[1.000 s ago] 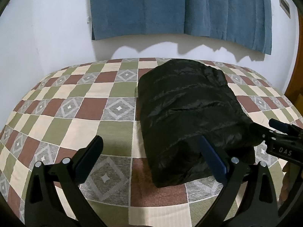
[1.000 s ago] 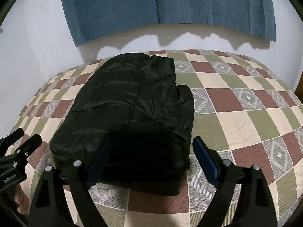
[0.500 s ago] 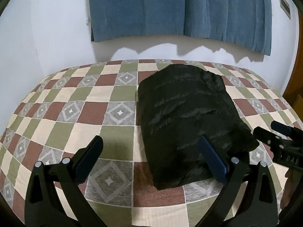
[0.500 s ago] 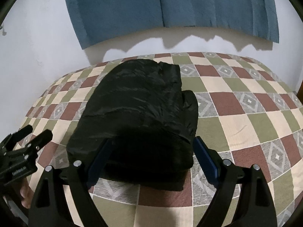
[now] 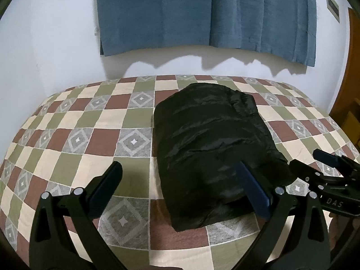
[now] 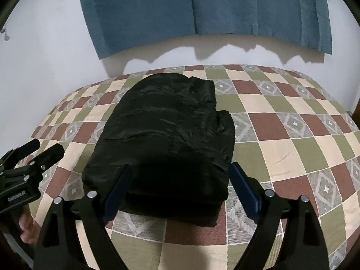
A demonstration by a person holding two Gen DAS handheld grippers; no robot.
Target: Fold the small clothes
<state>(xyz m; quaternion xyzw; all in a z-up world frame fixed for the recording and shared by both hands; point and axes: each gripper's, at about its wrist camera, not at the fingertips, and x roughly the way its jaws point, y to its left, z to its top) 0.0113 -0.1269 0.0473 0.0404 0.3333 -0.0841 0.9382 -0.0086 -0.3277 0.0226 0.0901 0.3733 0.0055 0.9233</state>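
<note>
A black puffy jacket [image 5: 209, 144] lies folded into a thick bundle on the checkered bedspread [image 5: 74, 126]; it also shows in the right wrist view [image 6: 166, 132]. My left gripper [image 5: 177, 180] is open and empty, held just short of the bundle's near left corner. My right gripper [image 6: 180, 180] is open and empty, its jaws level with the bundle's near end without touching it. Each gripper shows in the other's view: the right one [image 5: 315, 164] at the right edge, the left one [image 6: 42, 149] at the left edge.
A blue towel or curtain [image 5: 202, 13] hangs on the white wall behind the bed. A wooden door frame [image 5: 346, 103] stands at the far right. Bedspread lies bare to the left [image 5: 67, 135] and right [image 6: 292, 135] of the jacket.
Both grippers have drawn back and up from the folded jacket, which now sits farther away in both views. The jacket has not moved.
</note>
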